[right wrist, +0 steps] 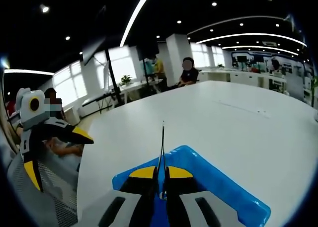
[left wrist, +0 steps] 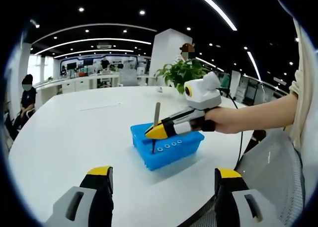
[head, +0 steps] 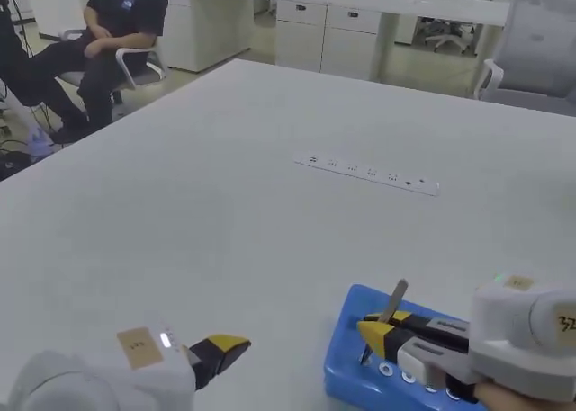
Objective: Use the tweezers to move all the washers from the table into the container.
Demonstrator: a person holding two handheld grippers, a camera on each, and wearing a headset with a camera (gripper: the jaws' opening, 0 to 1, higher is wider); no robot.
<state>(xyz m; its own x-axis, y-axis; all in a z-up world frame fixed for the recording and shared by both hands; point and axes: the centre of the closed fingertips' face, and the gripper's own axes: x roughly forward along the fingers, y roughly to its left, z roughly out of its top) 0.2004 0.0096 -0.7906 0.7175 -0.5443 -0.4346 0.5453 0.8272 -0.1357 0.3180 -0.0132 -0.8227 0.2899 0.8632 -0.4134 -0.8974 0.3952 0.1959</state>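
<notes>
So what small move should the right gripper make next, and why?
Probably lift the tweezers straight up. The right gripper holds them tip-down over the blue container, where washers already lie in a row. I cannot tell whether the tips carry one.

I see a white worktop (head: 225, 231) with a power strip (head: 367, 173) right of centre, white cabinets (head: 315, 33) along the top, a seated person (head: 112, 33) upper left, strip lights (left wrist: 94, 40) overhead.
</notes>
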